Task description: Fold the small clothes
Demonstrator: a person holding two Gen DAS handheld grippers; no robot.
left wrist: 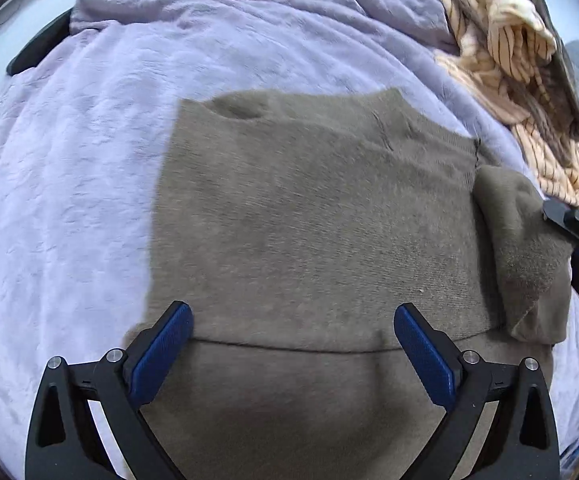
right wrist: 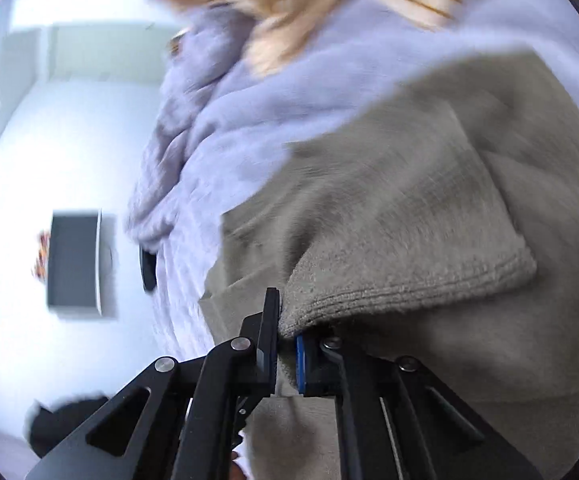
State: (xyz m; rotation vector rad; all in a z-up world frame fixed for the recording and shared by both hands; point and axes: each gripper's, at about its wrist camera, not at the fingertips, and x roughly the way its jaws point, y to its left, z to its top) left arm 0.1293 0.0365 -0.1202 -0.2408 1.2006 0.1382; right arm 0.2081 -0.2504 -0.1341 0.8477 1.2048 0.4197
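Lavender blanket (left wrist: 89, 168): spread beneath and beyond both tongs | Taupe sweater (left wrist: 309, 220): flat on blanket, directly ahead of left tongs | Left tongs (left wrist: 293, 320): released, spread wide above the hem | Right tongs (right wrist: 287, 344): clenched on the sweater's folded cuff (right wrist: 409, 280)

**Colours and patterns on the bed**

We see a taupe-grey knitted sweater (left wrist: 309, 208), plain with a ribbed cuff, on a pale lilac plush blanket (left wrist: 69, 160). A cream-and-tan throw with dark brown stripes (left wrist: 505, 52) lies beyond. We note 2 blue textured pads (left wrist: 161, 352) on the black left gripper (left wrist: 293, 320).
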